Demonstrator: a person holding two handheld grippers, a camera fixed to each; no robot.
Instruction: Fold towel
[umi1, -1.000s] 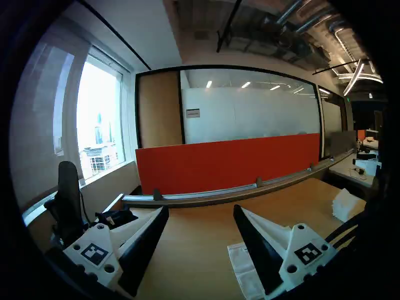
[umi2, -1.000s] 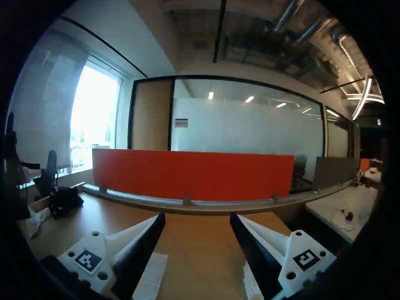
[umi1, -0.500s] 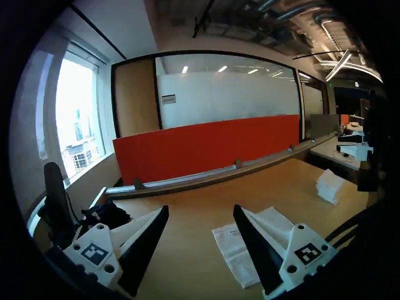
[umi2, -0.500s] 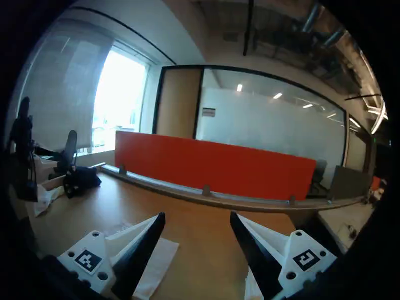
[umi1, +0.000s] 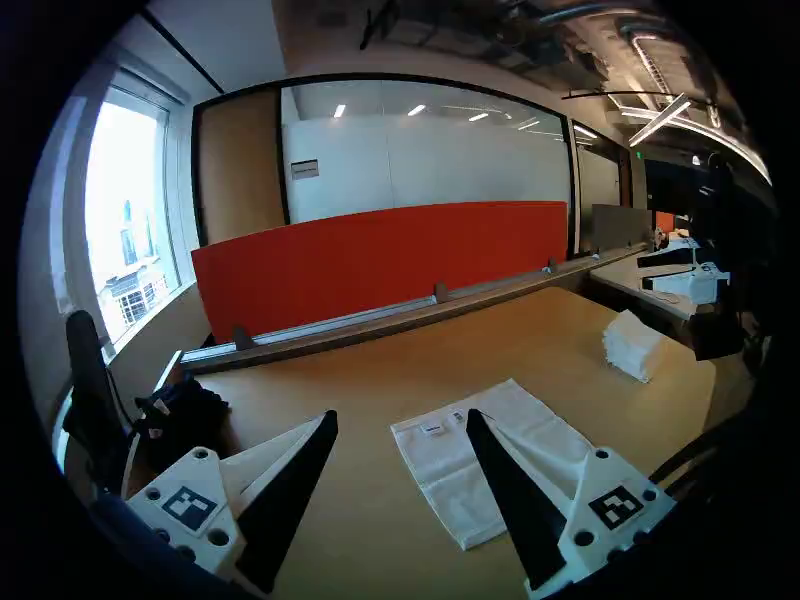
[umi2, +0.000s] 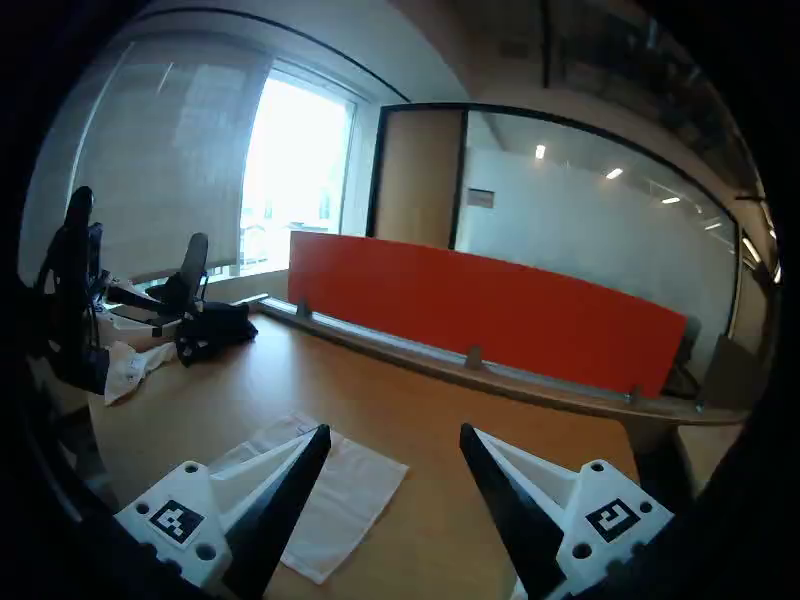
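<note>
Both spread and empty, left gripper (umi1: 400, 416) and right gripper (umi2: 393, 429) seemingly hover above towel (umi1: 440, 470).

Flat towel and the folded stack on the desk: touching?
Apart. The left gripper view shows bare table between the flat towel and the folded stack.

I have tipped my left gripper (umi1: 400, 414) downward. The white towel (umi1: 445, 465), a second ago a sliver at the near edge, now shows whole beyond my fingers, and the folded stack (umi1: 630, 345) has slid in from the far right. My right gripper (umi2: 393, 428) has swung left and down, bringing more towel and the black bag (umi2: 215, 328) into sight.
</note>
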